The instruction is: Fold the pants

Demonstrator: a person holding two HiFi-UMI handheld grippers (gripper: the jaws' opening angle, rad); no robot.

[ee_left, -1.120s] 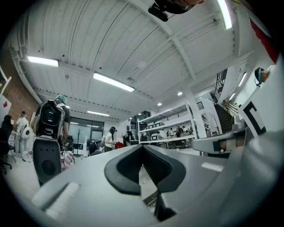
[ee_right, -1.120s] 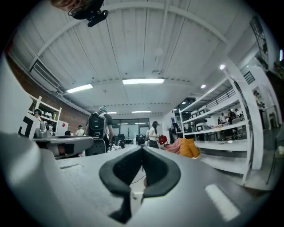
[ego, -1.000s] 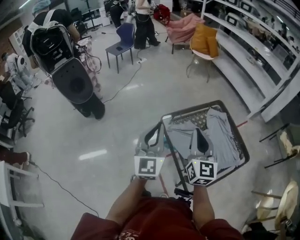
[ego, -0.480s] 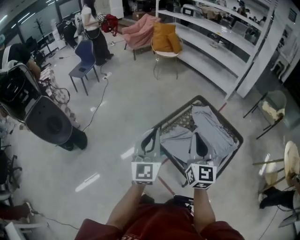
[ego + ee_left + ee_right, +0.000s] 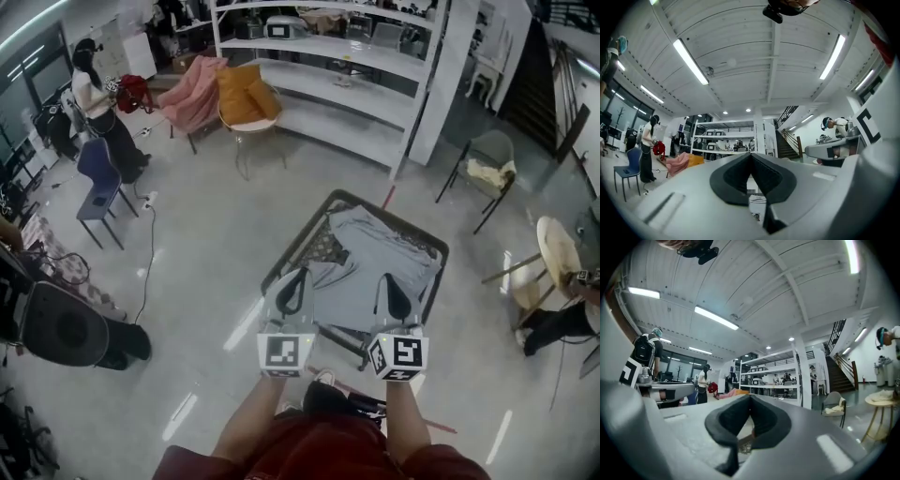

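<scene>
Grey pants [image 5: 364, 267] lie spread out and rumpled on a small dark-framed table [image 5: 439, 251] in the head view. Both grippers are held side by side at the table's near edge, pointing level over it. My left gripper [image 5: 299, 277] hovers by the near left corner, shut and empty. Over the near part of the pants, my right gripper [image 5: 390, 280] is also shut with nothing in it. In the left gripper view the dark pads [image 5: 740, 176] meet at the tip, and the right gripper view shows its pads [image 5: 740, 418] closed the same way.
White shelving [image 5: 328, 75] runs along the back wall. Before it stand a pink-draped chair [image 5: 192, 98], an orange-cushioned chair [image 5: 246, 98] and a grey chair [image 5: 483, 164]. A person [image 5: 94, 103] and a blue chair [image 5: 98, 178] are far left; a round side table [image 5: 561, 253] is at right.
The view has swung round, so the table with the pants has come from the right to straight ahead. Both grippers stayed shut and side by side, now at its near edge.
</scene>
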